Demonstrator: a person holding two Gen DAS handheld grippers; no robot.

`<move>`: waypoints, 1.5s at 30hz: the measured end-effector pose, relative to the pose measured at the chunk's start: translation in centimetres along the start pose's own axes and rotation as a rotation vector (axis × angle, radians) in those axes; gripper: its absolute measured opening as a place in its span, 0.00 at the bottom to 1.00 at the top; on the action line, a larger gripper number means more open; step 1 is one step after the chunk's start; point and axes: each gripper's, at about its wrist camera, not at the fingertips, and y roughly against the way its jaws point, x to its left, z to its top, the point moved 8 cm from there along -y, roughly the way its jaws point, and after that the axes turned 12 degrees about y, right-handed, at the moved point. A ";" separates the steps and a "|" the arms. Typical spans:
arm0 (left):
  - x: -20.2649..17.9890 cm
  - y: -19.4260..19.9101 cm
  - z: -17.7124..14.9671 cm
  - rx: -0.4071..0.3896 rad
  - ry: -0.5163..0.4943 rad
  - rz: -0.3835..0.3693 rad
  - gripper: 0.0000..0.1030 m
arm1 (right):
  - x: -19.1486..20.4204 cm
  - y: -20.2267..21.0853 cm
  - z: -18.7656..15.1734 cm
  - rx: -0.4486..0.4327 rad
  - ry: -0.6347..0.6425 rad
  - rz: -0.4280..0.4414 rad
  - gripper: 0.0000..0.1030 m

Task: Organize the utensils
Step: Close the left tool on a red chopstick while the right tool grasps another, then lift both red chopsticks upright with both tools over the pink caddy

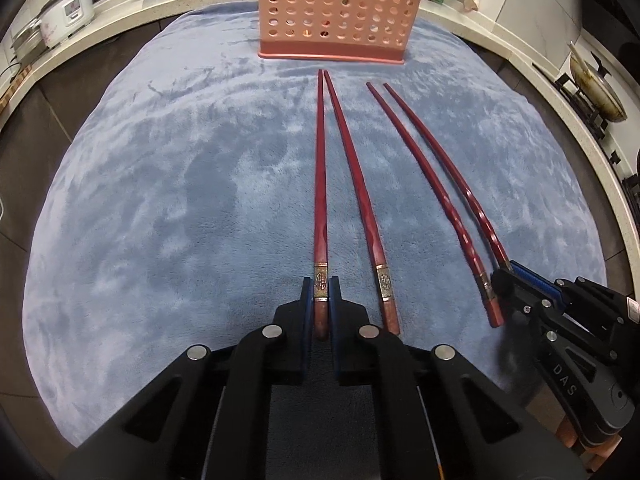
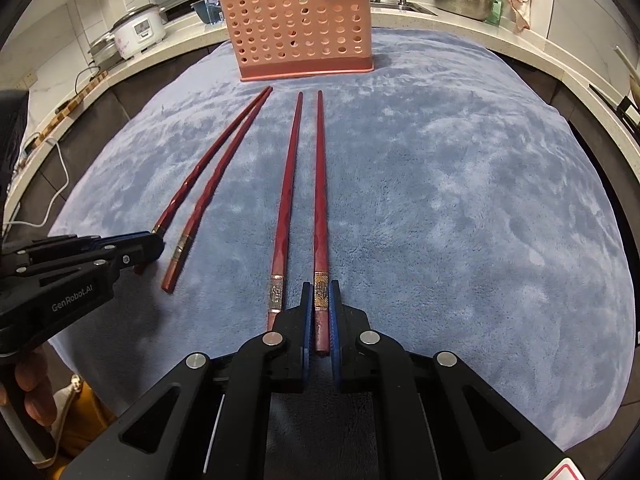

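Four red chopsticks are lying in two pairs on a blue fleece cloth (image 1: 160, 208), their tips pointing toward a perforated pink utensil caddy (image 1: 334, 12) standing upright at the cloth's far edge. The left gripper (image 1: 321, 300) is being pressed together on the leftmost chopstick (image 1: 320, 184), its blue pads pinching the butt end just behind a gold patterned band. The second chopstick (image 1: 356, 184) of that pair is lying just beside it, untouched, their tips nearly meeting. The right gripper (image 2: 321, 304) is likewise being held pinched on the rightmost chopstick (image 2: 320, 184), gripped at the same banded end, while its neighbouring chopstick (image 2: 289, 184) is resting on the cloth just to the left. In the right wrist view, "GenRobot.AI" is being shown in white lettering on the left gripper's black body; in the left wrist view, "DAS" is readable on the right gripper's housing. Fingers (image 2: 34, 384) are being glimpsed at the lower left of the right wrist view. A white rice cooker (image 2: 138, 34) is sitting on the counter behind the cloth; its panel writing is too small to be read.
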 end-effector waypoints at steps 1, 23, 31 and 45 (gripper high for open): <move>0.0 0.4 0.1 -0.010 0.001 0.000 0.07 | 0.0 0.2 0.1 -0.005 -0.001 0.000 0.07; -1.4 10.8 9.9 -0.285 -0.018 -0.049 0.07 | -4.9 9.8 10.2 -0.259 -0.046 -0.072 0.07; -1.3 13.0 14.0 -0.362 -0.006 -0.049 0.07 | -6.7 11.9 13.8 -0.335 -0.064 -0.073 0.07; -2.5 18.7 23.2 -0.527 0.006 -0.101 0.07 | -9.0 15.8 22.7 -0.509 -0.121 0.033 0.07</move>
